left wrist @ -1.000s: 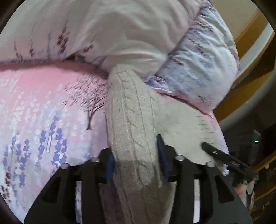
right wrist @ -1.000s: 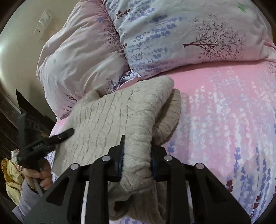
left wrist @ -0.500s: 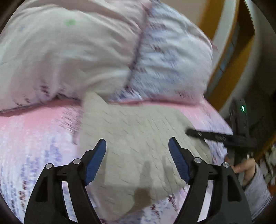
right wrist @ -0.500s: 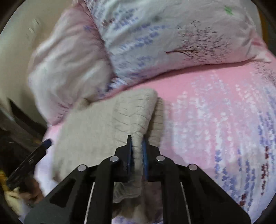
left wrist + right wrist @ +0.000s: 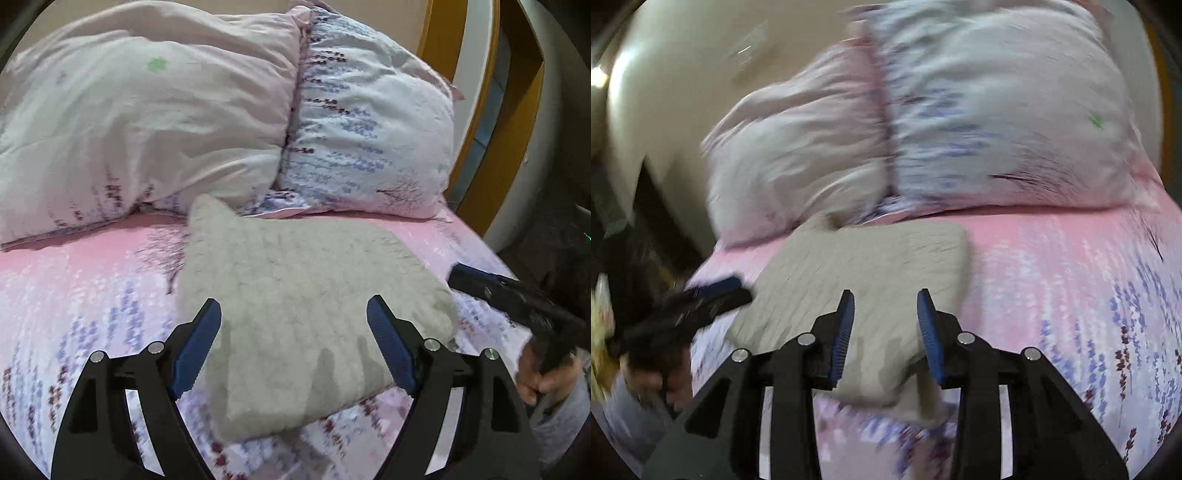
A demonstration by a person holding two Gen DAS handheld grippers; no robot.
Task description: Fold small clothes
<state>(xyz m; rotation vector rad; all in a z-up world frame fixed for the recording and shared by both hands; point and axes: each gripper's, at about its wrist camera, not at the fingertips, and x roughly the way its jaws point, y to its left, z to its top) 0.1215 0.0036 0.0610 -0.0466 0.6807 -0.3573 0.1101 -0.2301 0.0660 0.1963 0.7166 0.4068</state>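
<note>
A beige cable-knit garment (image 5: 295,295) lies folded and flat on the pink flowered bed sheet (image 5: 74,280), its far corner tucked against the pillows. My left gripper (image 5: 293,339) hovers over its near edge, jaws opening wide, nothing pressed between the blue pads. In the right wrist view the same garment (image 5: 857,273) lies below my right gripper (image 5: 885,332), whose jaws are opening and stand apart above the cloth without gripping it. Each view also shows the other gripper off to the side, held by a hand (image 5: 543,373).
Two pillows (image 5: 147,122) with a lavender print are stacked at the head of the bed, just behind the garment. A wooden bed frame (image 5: 476,147) curves along the right side. The bed's right edge drops off near the hand.
Both grippers have let go of the knit garment and pulled back and up from it. The raised fold each held now lies flat on the bed.
</note>
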